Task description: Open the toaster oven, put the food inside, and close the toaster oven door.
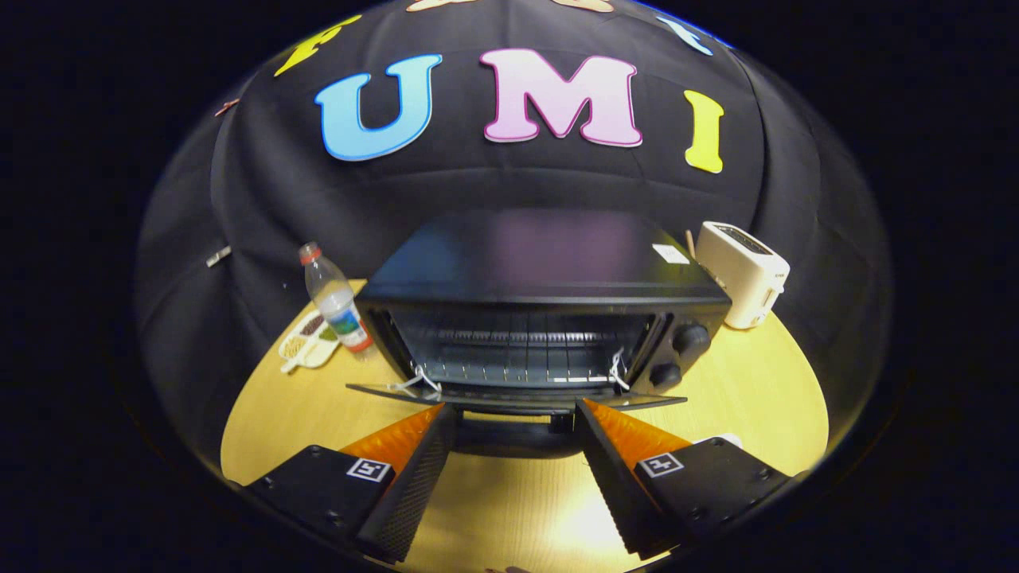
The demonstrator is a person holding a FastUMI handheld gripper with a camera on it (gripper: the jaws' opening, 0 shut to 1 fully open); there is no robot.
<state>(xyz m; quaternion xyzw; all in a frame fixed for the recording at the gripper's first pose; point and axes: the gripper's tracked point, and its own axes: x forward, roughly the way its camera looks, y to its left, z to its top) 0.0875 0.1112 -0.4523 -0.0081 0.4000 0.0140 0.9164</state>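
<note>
Table: your work surface was a pale wooden table (740,398), lit brightest just before the fingers.
Wall: black cloth hung close behind it.
Toaster oven (541,310): stood mid-table, just ahead of your fingers, door (509,396) dropped flat, rack bare.
Gripper (516,414): your fingers stood spread apart, grasping nothing, tips just beneath the door's edge.
Surroundings: a water bottle (334,301) and divided dish (306,341) sat left of the oven, a white toaster (742,274) right.

On the wooden table (740,382) stand a capped plastic water bottle (334,301) beside a small sectioned dish (307,341) — and, well apart, a cream pop-up toaster (742,274).
</note>
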